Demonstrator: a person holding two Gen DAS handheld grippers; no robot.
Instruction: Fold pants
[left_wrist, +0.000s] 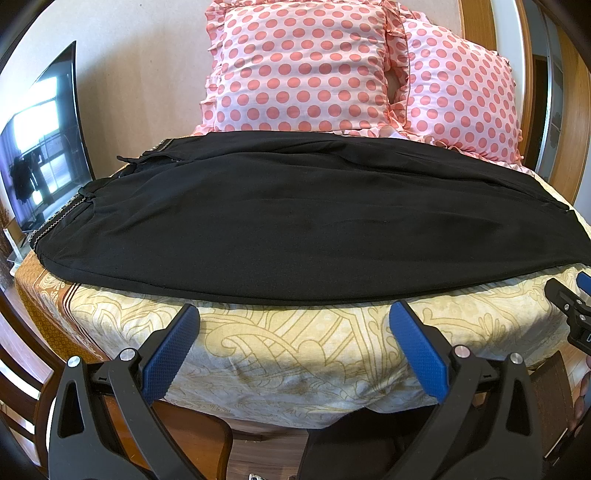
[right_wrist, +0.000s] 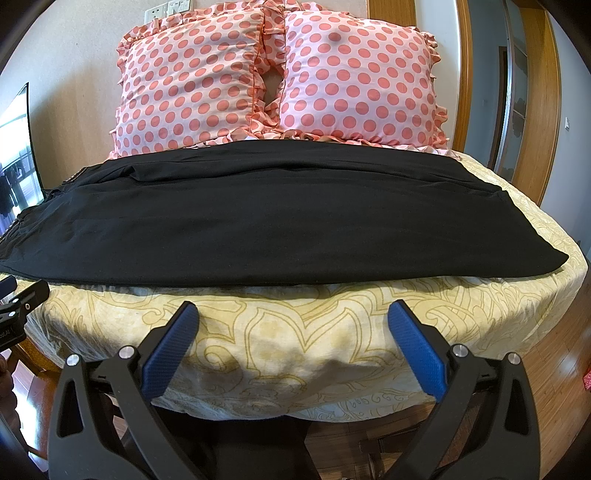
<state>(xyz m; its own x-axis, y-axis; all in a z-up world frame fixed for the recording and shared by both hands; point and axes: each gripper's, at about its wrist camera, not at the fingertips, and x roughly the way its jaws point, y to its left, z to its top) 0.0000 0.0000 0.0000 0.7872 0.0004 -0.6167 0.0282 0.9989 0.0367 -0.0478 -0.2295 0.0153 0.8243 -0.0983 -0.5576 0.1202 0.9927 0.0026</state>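
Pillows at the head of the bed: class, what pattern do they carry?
The pillows carry coral-red polka dots on pale pink, clearest in the right wrist view.

Bright daylight, sharp focus, soft shadows, strong fisheye edges

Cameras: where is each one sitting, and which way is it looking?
Left wrist: sits on the left tool, past the bed's near edge, looking across the black pants toward two dotted pillows; its open blue fingers show, and the right tool peeks in at the right.
Right wrist: sits on the right tool, facing the same way; the left tool peeks in at the left.
Both share pants, pillows, patterned bedsheet and TV.
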